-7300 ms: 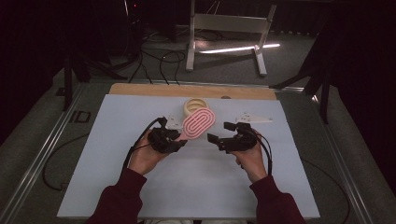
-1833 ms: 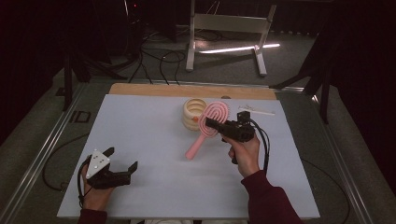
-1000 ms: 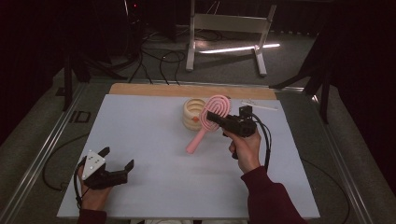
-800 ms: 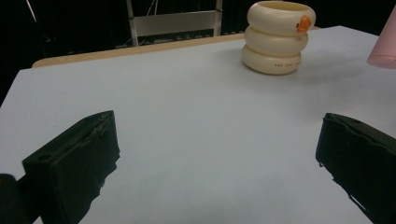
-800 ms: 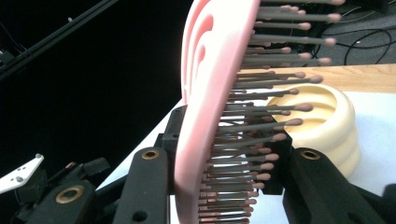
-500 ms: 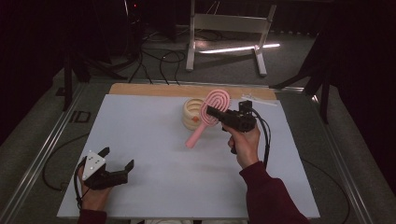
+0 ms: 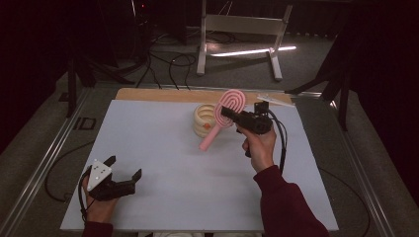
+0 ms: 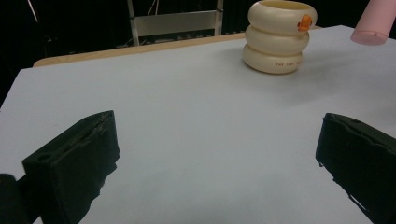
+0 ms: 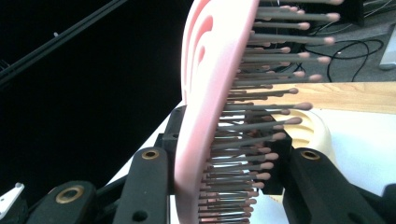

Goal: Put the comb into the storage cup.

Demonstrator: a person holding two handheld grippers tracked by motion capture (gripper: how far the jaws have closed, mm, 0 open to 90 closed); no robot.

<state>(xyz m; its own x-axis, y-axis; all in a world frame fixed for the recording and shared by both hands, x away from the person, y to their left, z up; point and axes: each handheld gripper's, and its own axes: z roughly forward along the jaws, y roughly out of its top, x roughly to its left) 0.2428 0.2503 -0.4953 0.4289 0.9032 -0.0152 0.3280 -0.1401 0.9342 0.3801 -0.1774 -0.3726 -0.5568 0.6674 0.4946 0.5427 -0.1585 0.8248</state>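
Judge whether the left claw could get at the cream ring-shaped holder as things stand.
Probably yes: the left claw is open and bare table lies between it and the holder, though the pink brush hangs close beside it.

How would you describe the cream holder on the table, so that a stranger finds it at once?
Look at the pale table, toward its far edge by the wooden strip. The cream holder stands there, just behind the lifted pink brush. It looks like three stacked rings, with a small orange mark.
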